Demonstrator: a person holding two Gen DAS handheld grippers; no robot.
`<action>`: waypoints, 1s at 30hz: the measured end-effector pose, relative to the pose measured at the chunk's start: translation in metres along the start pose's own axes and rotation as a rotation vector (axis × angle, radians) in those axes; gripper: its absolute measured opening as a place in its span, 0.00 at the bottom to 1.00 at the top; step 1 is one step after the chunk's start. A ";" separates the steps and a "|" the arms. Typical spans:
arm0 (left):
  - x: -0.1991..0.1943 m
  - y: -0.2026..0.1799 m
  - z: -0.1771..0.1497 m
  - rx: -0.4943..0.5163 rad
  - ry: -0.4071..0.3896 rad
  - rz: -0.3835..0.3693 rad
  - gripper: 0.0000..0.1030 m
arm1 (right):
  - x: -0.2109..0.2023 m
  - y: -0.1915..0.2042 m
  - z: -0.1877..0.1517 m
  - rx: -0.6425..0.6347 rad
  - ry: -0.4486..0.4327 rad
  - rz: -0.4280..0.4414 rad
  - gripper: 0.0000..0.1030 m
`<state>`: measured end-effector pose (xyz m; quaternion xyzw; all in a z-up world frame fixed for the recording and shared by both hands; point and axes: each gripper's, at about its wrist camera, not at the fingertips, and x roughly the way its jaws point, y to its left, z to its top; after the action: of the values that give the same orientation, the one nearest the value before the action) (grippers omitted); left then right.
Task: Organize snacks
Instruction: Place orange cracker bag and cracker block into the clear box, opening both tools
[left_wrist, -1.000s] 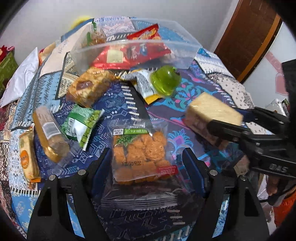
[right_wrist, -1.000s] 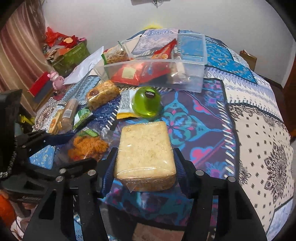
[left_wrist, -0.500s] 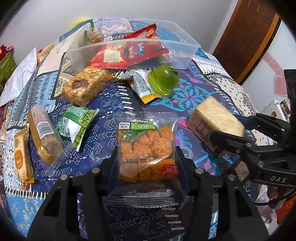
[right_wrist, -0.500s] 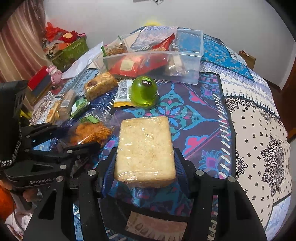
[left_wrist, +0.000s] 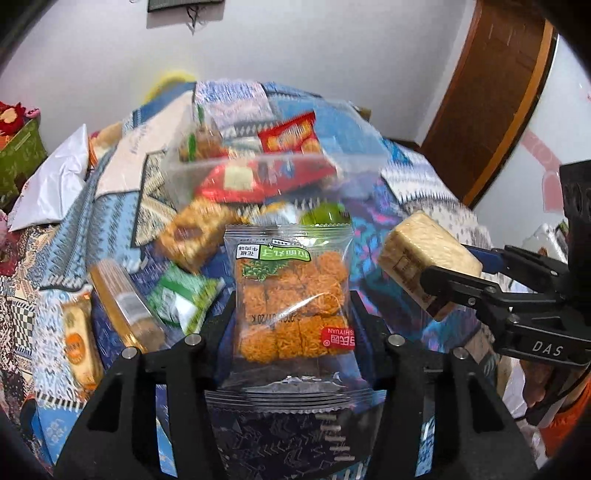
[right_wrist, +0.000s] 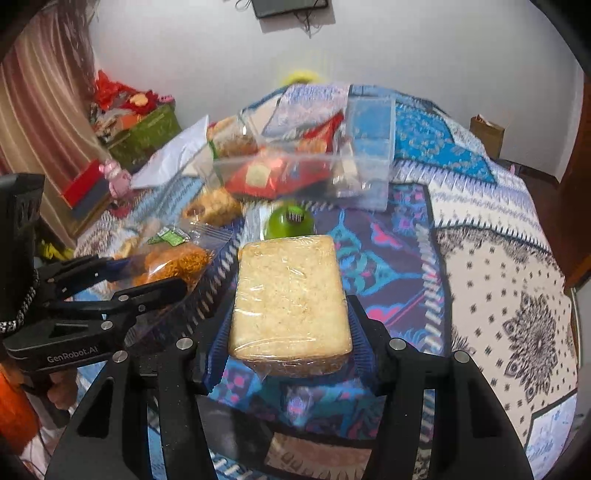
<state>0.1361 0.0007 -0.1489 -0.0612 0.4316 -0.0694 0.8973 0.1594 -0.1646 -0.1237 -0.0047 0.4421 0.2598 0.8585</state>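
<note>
My left gripper (left_wrist: 291, 314) is shut on a clear bag of orange noodle bites (left_wrist: 291, 295), held up off the patterned bedspread (left_wrist: 373, 243). My right gripper (right_wrist: 291, 317) is shut on a wrapped pale rice-cake block (right_wrist: 290, 295), also lifted. Each gripper shows in the other's view: the right gripper (left_wrist: 443, 273) with its block (left_wrist: 424, 251), the left gripper (right_wrist: 144, 277) with its bag (right_wrist: 173, 258). Behind them stands a clear plastic bin (left_wrist: 258, 166) (right_wrist: 369, 173) holding red snack packs. A green jelly cup (right_wrist: 290, 221) lies in front of it.
Loose packs lie left on the bedspread: a brown crisp bar (left_wrist: 195, 236), a green pea pack (left_wrist: 181, 295), a long biscuit pack (left_wrist: 125, 306) and an orange-labelled pack (left_wrist: 77, 343). A white bag (left_wrist: 55, 184) lies further left. A brown door (left_wrist: 491, 92) stands at right.
The left gripper's jaws closed onto the noodle-bite bag and lifted it off the bedspread. The right gripper rose with its block. Both views now look higher up the wall.
</note>
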 end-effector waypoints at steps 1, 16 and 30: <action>-0.002 0.001 0.005 -0.001 -0.010 0.001 0.52 | -0.002 0.000 0.004 0.000 -0.013 -0.006 0.52; -0.010 0.017 0.092 -0.027 -0.161 0.041 0.52 | -0.015 -0.013 0.081 0.041 -0.191 -0.035 0.52; 0.037 0.027 0.144 -0.050 -0.177 0.032 0.52 | 0.025 -0.042 0.122 0.074 -0.209 -0.062 0.52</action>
<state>0.2735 0.0284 -0.0923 -0.0827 0.3529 -0.0384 0.9312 0.2824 -0.1613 -0.0779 0.0405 0.3590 0.2159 0.9071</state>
